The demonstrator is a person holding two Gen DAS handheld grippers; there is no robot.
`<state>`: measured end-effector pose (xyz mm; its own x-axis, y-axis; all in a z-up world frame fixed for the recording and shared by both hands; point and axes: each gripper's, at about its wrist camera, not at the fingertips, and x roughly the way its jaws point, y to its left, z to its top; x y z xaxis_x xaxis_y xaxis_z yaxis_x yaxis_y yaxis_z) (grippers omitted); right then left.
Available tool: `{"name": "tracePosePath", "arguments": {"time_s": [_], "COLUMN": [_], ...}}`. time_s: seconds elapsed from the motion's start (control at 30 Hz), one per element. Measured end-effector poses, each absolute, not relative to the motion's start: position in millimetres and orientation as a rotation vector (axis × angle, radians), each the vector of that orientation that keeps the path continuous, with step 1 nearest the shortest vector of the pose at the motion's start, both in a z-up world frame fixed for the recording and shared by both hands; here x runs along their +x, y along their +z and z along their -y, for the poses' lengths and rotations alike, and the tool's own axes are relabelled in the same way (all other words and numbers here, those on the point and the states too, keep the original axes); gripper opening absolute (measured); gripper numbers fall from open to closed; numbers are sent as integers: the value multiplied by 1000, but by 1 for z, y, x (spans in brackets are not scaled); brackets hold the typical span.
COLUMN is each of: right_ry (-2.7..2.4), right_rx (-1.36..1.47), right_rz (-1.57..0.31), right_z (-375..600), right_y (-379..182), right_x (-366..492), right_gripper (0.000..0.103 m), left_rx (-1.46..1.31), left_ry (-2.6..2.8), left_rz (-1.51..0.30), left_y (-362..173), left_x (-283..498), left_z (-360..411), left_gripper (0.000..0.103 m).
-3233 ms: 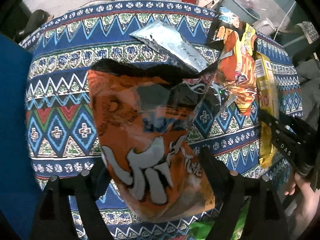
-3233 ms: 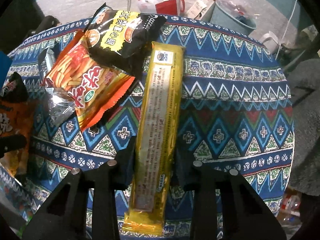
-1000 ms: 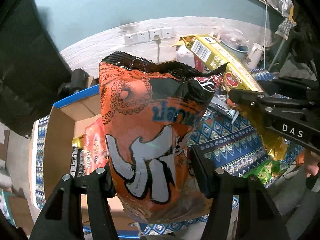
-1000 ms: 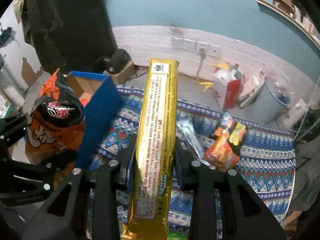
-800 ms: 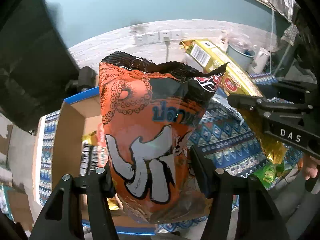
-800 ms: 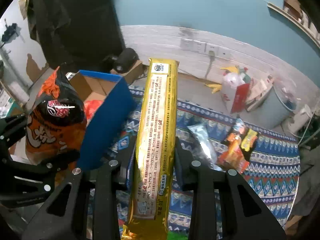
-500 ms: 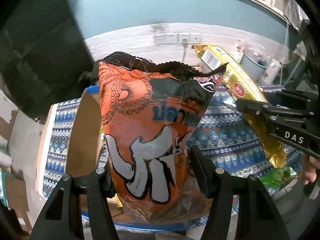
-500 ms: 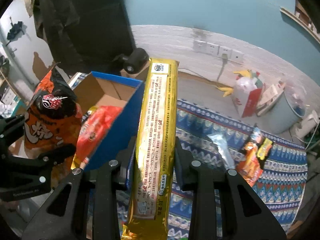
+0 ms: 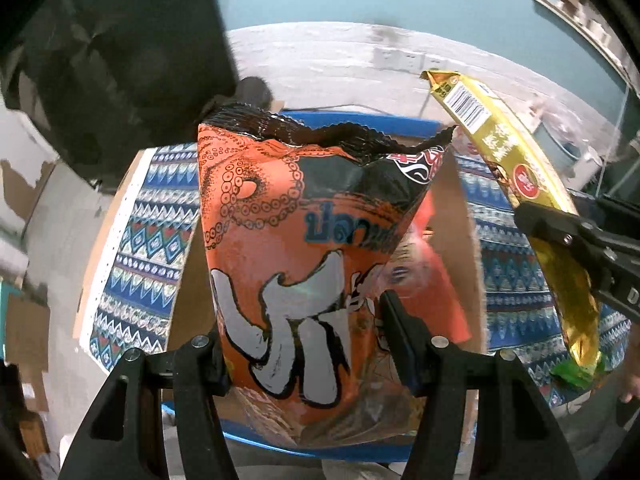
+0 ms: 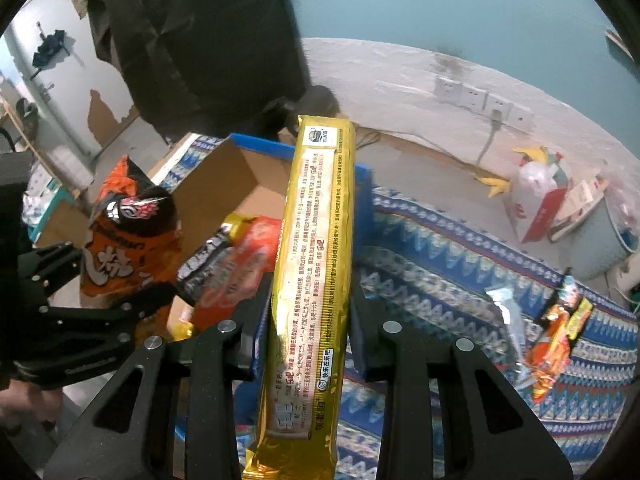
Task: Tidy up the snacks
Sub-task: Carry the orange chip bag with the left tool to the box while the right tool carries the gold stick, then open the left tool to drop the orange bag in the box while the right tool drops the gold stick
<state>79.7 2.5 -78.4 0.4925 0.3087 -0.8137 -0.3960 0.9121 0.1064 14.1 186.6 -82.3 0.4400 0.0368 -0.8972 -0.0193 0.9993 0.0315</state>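
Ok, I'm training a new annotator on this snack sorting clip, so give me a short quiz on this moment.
1. True or false: the left tool is shut on the orange snack bag.
2. Which item does the right tool hold? A) a silver pouch B) the long gold packet C) nothing
3. Fill in: the cardboard box with a blue rim already holds a ____ snack bag.

Key: 1 true; 2 B; 3 red.
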Motion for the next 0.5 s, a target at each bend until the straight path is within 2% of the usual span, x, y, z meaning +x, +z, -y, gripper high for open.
{"name": "tracePosePath", "arguments": {"time_s": [0.2,0.3,0.5], "right_ry": [470,489,519], "right_rx": [-105,-112,-108], "right_rz": [-991,-1007,-1041], "right_z": [-34,-45,-66], "right_y": [-86,-92,-102], "right_x": [83,86,89], "right_gripper": [31,31,31], "left_rx": [20,21,-25], "left_ry": [101,138,174], "left_rz": [-1166,-1170,-1158], "left_y": [-99,-101,-95], "left_x": [18,17,13], "left_z": [-206,-215,-230], "left_gripper": [63,75,78]}}
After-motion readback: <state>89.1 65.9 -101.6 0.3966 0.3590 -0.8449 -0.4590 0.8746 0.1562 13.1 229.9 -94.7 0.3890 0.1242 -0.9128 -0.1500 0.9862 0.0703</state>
